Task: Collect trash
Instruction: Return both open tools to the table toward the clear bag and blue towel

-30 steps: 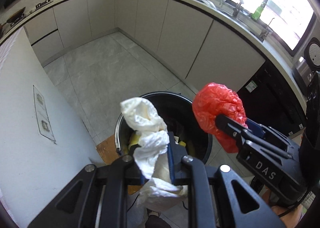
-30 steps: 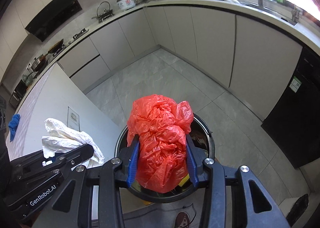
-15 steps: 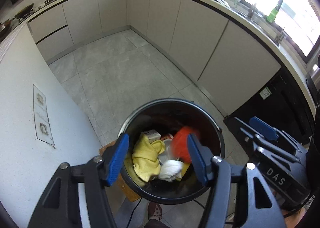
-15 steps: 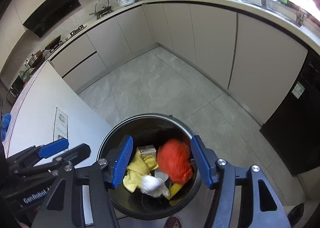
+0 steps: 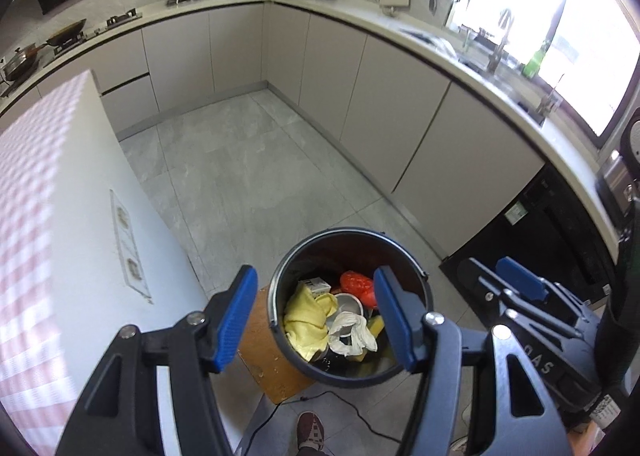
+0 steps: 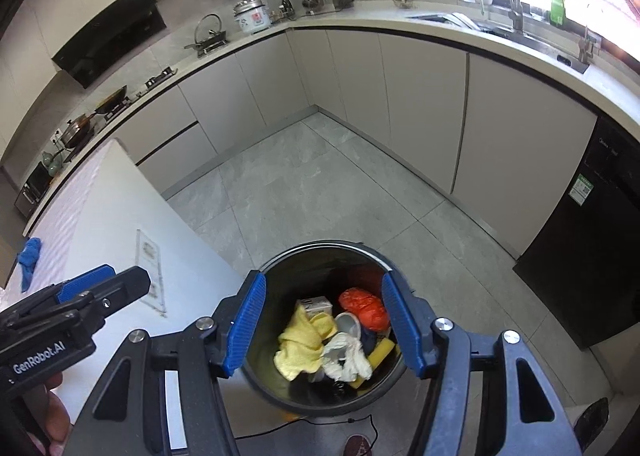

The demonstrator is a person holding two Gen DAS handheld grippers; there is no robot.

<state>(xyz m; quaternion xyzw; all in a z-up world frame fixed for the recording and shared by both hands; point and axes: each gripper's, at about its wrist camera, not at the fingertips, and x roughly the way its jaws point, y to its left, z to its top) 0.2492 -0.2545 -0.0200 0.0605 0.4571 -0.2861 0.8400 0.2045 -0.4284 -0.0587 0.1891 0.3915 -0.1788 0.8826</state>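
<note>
A round black trash bin [image 5: 424,280] [image 6: 280,264] stands on the floor below both grippers. In it lie a crumpled white bag [image 5: 354,332] [image 6: 346,354], a red plastic bag [image 5: 356,284] [image 6: 366,306], a yellow cloth [image 5: 306,320] [image 6: 298,346] and other trash. My left gripper [image 5: 314,318] is open and empty above the bin; it also shows in the right wrist view [image 6: 106,286]. My right gripper [image 6: 324,326] is open and empty above the bin; it also shows in the left wrist view [image 5: 508,276].
A white kitchen island [image 5: 60,256] [image 6: 112,216] stands left of the bin, with a blue cloth [image 6: 28,262] on it. Grey cabinets [image 5: 380,96] and a countertop curve round the room. A black appliance [image 6: 592,256] is at the right. A shoe [image 5: 310,430] shows below.
Both grippers opened and dropped their loads: the white bag and the red bag fell into the bin. Both grippers have since risen higher above the bin.
</note>
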